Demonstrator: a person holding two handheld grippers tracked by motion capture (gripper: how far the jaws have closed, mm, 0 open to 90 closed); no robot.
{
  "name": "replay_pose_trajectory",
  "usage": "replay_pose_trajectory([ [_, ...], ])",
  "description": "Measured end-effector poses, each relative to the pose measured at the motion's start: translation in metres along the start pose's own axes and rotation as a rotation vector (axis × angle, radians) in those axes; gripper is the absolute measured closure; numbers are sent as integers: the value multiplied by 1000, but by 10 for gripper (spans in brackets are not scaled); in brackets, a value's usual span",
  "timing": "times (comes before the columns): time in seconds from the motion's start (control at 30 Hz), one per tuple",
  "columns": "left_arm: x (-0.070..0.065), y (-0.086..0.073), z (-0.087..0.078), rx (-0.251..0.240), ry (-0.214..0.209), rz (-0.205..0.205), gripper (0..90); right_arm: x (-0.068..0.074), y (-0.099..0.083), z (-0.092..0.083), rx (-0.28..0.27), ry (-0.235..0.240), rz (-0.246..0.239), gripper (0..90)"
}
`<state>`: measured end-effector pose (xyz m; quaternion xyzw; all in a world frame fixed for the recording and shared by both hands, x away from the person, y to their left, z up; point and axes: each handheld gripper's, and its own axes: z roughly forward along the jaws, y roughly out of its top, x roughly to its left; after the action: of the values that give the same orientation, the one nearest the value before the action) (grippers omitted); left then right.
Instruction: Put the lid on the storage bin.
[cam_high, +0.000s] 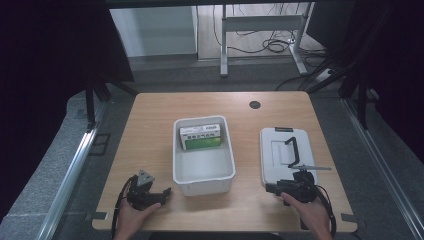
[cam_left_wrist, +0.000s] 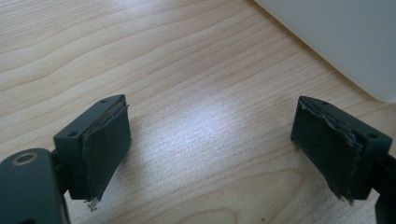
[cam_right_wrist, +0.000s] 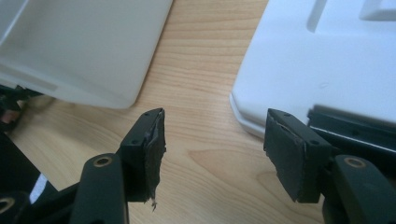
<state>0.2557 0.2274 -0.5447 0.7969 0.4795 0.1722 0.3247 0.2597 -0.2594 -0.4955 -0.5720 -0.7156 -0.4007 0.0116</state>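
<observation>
My right claw (cam_right_wrist: 212, 151) stands with its jaws wide apart and nothing between them, low over the table (cam_right_wrist: 201, 88). Just ahead of its right jaw lies the white lid (cam_right_wrist: 322, 56) with the black handle (cam_high: 292, 150), its near corner close to that jaw. Ahead to the left sits the white bin (cam_right_wrist: 88, 46). My left claw (cam_left_wrist: 210, 144) gapes too, over bare wood, the bin (cam_left_wrist: 341, 37) beyond its right jaw.
</observation>
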Motion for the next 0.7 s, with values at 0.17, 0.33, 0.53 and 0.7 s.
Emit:
replay_pose_trajectory([
  [0.17, -1, 1, 1, 1, 2, 1, 109, 0, -4, -1, 4, -19, -13, 389],
  [0.33, 0, 0, 1, 1, -7, 9, 109, 1, -6, -3, 5, -40, -35, 388],
  [0.53, 1, 1, 1, 1, -19, 22, 111, -3, -3, -3, -1, -32, -24, 389],
  [0.7, 1, 1, 1, 1, -18, 23, 114, -5, -1, -1, 9, -32, -24, 373],
])
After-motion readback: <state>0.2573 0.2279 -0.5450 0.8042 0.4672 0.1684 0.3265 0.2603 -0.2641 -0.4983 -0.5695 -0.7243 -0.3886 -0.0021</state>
